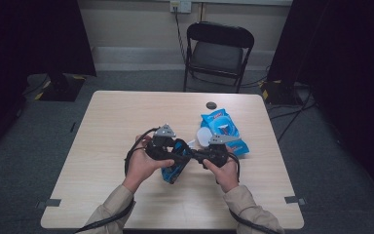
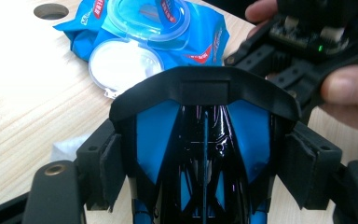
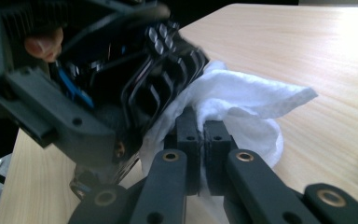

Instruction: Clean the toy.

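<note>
A glossy black and blue object [image 2: 205, 140] sits between the pads of my left gripper [image 2: 205, 163], which grip its two sides. In the high view the left gripper [image 1: 171, 157] holds this object [image 1: 173, 170] just above the table's front middle. My right gripper [image 3: 200, 130] is shut on a crumpled white wipe [image 3: 242, 98] and presses it against the object's ribbed black end [image 3: 163, 88]. From above, the right gripper [image 1: 197, 156] points left at the object, facing the left one.
A blue pack of wet wipes [image 1: 221, 126] lies on the table [image 1: 126, 117] behind the hands, its round clear lid [image 2: 123, 65] flipped open. A small dark round cap [image 1: 211, 105] sits near the far edge. A black folding chair [image 1: 219, 48] stands beyond the table.
</note>
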Demonstrator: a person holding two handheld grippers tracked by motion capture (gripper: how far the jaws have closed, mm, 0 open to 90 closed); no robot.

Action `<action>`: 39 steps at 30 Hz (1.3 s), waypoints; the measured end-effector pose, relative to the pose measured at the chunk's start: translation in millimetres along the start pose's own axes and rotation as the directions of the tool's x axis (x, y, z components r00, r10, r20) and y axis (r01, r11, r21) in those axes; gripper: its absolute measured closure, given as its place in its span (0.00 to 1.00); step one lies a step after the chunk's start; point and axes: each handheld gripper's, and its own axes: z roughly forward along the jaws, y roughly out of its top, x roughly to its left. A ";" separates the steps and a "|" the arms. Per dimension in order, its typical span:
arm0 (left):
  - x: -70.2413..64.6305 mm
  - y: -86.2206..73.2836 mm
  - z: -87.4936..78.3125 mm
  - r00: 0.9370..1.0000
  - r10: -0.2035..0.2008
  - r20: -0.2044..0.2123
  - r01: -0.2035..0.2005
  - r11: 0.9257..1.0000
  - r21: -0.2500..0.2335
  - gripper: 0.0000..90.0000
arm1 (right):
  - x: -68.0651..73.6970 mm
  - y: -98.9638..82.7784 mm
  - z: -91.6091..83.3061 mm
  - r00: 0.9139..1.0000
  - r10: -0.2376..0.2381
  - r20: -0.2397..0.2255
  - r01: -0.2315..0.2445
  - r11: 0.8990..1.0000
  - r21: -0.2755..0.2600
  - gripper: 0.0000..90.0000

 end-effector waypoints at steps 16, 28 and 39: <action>0.9 5.9 -4.8 1.000 -0.001 -0.018 0.001 1.000 -0.028 0.28 | 10.9 -14.0 17.2 0.999 -0.002 -0.039 0.004 0.999 0.040 0.98; 8.0 5.1 -9.5 0.999 -0.024 -0.041 0.022 0.998 -0.053 0.28 | 16.4 -21.6 26.2 0.997 -0.009 -0.070 0.014 0.997 0.079 0.98; 22.5 -7.4 -23.3 0.995 -0.044 -0.088 0.041 0.999 -0.029 0.28 | 4.6 -22.0 8.6 1.000 -0.009 -0.025 0.011 0.996 0.089 0.98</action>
